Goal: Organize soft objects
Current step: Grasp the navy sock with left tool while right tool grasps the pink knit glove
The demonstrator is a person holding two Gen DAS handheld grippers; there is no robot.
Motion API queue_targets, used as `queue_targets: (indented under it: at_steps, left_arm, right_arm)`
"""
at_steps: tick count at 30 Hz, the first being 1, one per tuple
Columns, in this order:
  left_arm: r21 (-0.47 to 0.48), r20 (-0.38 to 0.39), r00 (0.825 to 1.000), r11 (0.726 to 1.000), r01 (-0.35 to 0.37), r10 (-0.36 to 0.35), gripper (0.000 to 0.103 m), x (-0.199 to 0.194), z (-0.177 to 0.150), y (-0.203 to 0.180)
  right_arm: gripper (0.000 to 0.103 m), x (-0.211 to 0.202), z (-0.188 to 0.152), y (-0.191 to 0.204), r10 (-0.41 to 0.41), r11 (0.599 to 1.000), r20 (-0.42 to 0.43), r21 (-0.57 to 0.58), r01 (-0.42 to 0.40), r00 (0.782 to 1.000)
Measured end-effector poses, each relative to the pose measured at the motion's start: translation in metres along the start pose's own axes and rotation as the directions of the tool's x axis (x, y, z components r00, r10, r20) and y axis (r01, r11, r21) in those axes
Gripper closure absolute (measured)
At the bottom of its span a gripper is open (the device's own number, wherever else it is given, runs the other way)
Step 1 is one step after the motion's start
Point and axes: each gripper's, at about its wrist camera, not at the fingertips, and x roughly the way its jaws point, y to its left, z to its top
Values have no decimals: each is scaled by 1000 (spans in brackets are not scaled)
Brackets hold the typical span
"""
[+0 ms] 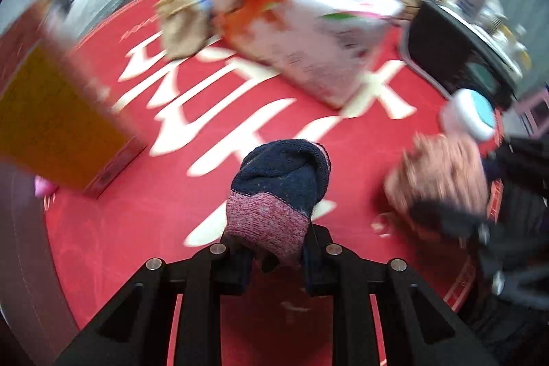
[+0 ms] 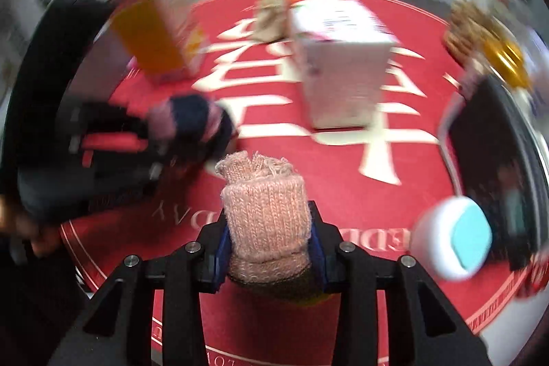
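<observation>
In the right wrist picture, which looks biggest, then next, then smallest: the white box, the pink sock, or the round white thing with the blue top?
1. white box
2. pink sock, though it sits right at the camera, so it may really be smaller
3. round white tub

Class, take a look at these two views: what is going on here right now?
A person is working with two hand-held tools above a red mat. The left tool is shut on a rolled navy and pink sock. The right tool grips a rolled peach knitted sock. Both socks are off the mat. A white box and an orange box stand further back.
</observation>
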Motion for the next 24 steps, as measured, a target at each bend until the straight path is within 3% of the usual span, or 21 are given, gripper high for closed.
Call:
queue_targets:
  at_steps: [3,9,13,19,24]
  left_arm:
    - [54,38,999,998,33,-35,80,-10,18,-22]
    - [165,146,986,985,57,-82,80,-45,59,-53]
    - [150,165,981,986,77,-102,80,-48,96,-55]
    - [105,167,983,993,53,-70,80,-45,135,-50]
    - [100,190,969,985,142,-159,80,-56,142,-43]
  right_arm:
    - [61,-16,10,-25,-53,993,42,105,48,998]
    - [61,-46,31,-51,-154,976,124,172,132,980]
    - [61,-59,57,-68,-194,964,173,215,155,966]
    - [61,-61,94,-87,-233,950,219,258,174,948]
    - [61,-72,104,-98,-197,948,255,297,117,947]
